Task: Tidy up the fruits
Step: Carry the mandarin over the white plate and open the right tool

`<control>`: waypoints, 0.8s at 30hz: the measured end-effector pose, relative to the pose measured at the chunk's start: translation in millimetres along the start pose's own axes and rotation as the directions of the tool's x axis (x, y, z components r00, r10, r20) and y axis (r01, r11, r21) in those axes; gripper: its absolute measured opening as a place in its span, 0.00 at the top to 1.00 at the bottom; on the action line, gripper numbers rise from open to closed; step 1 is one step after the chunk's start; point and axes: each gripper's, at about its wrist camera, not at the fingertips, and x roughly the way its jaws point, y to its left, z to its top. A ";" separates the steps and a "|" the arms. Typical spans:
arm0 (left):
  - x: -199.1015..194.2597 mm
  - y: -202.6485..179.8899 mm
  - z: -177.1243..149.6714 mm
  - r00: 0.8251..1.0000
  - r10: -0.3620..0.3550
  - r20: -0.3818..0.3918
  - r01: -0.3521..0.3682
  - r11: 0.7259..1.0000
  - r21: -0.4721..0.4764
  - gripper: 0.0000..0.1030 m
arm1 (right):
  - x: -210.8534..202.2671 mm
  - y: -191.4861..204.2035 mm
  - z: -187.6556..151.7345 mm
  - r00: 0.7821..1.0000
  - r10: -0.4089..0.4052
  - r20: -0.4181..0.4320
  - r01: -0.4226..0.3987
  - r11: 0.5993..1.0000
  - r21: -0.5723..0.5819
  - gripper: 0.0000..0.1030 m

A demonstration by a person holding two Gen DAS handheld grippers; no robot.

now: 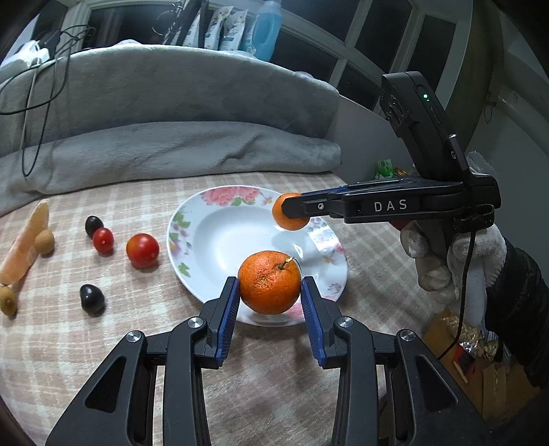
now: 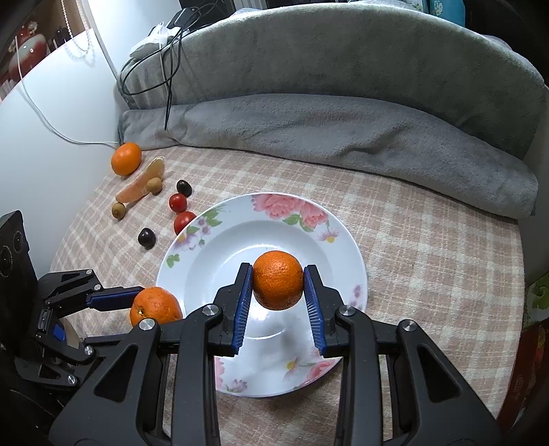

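The left gripper [image 1: 269, 295] clamps a stemmed orange [image 1: 269, 282] (stem tilted up-right) over the plate [image 1: 219, 240] near rim; the right gripper [image 2: 278, 291] holds a second orange [image 2: 278, 279] above the plate's middle

This is a lived-in room of a home, most likely a bedroom. The surface in use is a bed spread with a pink-and-cream checked sheet [image 2: 411, 240], and along its far side lies a thick grey fleece blanket [image 2: 326, 130], rolled and heaped. A white china plate with pink flower print [image 2: 291, 209] sits on the sheet, household crockery rather than lab ware. Behind the blanket, a windowsill holds a blue plastic detergent bottle [image 1: 267, 31] and printed refill pouches [image 1: 230, 27] in front of dark panes with white frames [image 1: 346, 65]. Black charging cables [image 2: 164, 68] trail over the blanket.
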 end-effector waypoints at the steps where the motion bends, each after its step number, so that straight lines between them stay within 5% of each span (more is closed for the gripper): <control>1: 1.0 -0.4 0.4 1.000 0.000 -0.001 0.000 1.000 -0.001 0.66 | 0.5 -0.1 -0.1 1.000 0.001 -0.001 -0.001 1.000 0.002 0.69; 7: 2.1 -1.0 0.7 1.000 -0.004 -0.010 0.004 1.000 0.000 0.65 | 1.7 -1.6 0.8 1.000 0.002 -0.005 -0.002 1.000 0.004 0.67; 11: 1.4 -1.6 1.6 1.000 -0.008 -0.004 0.008 1.000 0.008 0.64 | -2.3 -1.1 1.5 1.000 -0.010 0.026 0.010 1.000 0.003 0.35; 14: -0.9 -2.8 2.8 1.000 -0.003 0.005 0.003 1.000 0.015 0.46 | -5.9 -0.6 3.5 0.999 -0.008 0.037 0.008 1.000 0.009 0.35; 19: -6.2 0.2 3.3 1.000 0.008 0.019 -0.009 1.000 0.013 0.34 | -12.8 2.4 6.5 0.997 -0.029 0.072 0.028 0.999 0.015 0.18; 24: -14.3 3.4 2.9 0.999 0.029 0.034 -0.029 0.999 0.014 0.26 | -16.9 6.9 10.7 0.995 -0.024 0.095 0.022 0.999 0.024 0.13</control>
